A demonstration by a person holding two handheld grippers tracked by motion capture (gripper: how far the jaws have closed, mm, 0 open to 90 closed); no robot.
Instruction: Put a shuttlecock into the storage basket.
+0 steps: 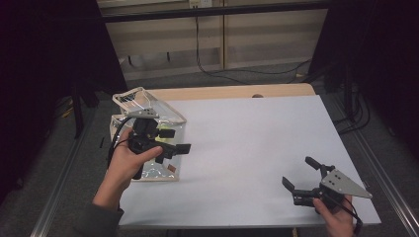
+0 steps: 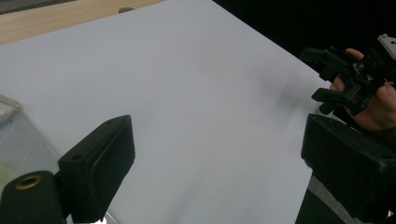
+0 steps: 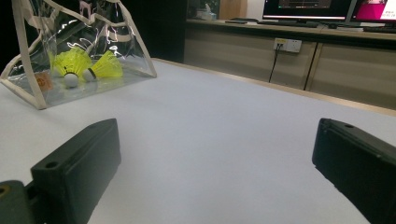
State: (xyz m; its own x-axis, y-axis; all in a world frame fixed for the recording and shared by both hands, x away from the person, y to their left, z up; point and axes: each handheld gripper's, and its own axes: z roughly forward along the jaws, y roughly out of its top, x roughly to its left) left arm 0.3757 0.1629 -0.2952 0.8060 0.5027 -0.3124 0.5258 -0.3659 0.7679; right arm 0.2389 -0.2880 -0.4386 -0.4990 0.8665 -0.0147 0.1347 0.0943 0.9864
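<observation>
A clear plastic bag (image 1: 165, 114) with a white-trimmed rim stands at the table's left side. In the right gripper view the bag (image 3: 32, 88) holds two yellow shuttlecocks (image 3: 74, 65) with white cork heads. My left gripper (image 1: 175, 140) hovers over the bag's front, pointing right, with its jaws wide apart and nothing between them (image 2: 219, 140). My right gripper (image 1: 300, 173) is held low at the table's front right corner, aimed toward the bag. It is open and holds nothing (image 3: 217, 140). The left gripper view also catches the right gripper (image 2: 345, 79) far off.
The white table top (image 1: 247, 148) lies bare between the two grippers, with a wooden strip (image 1: 222, 92) along its far edge. Metal rails run down both sides of the table. Cables lie on the floor behind it, and monitors (image 3: 303, 7) sit on a desk beyond.
</observation>
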